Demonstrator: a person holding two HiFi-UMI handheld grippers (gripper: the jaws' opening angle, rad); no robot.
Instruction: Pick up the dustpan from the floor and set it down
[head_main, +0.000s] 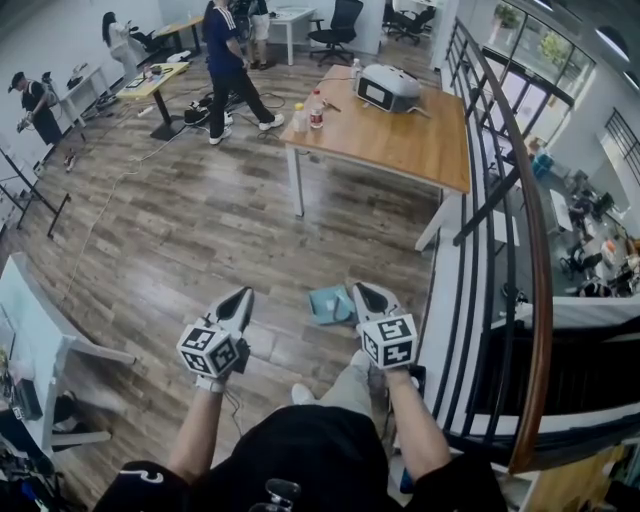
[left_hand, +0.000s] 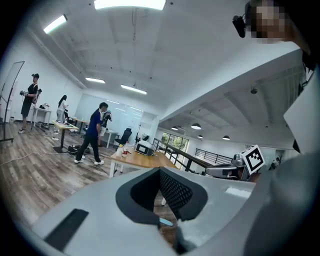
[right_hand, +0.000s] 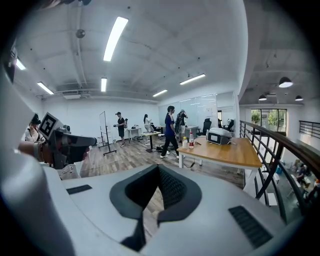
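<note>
Hovering over the wooden floor (head_main: 180, 230), both grippers were logged empty.

Head view: the left gripper (head_main: 244, 294) and right gripper (head_main: 358, 290) were held out side by side. The teal dustpan (head_main: 328, 305) was seen lying on the floor between them, just beside the right one.
Left gripper view: the jaws were found pressed together on nothing, with a wooden table (left_hand: 137, 159) ahead.
Right gripper view: the jaws were likewise noted closed, with nothing pinched.
</note>
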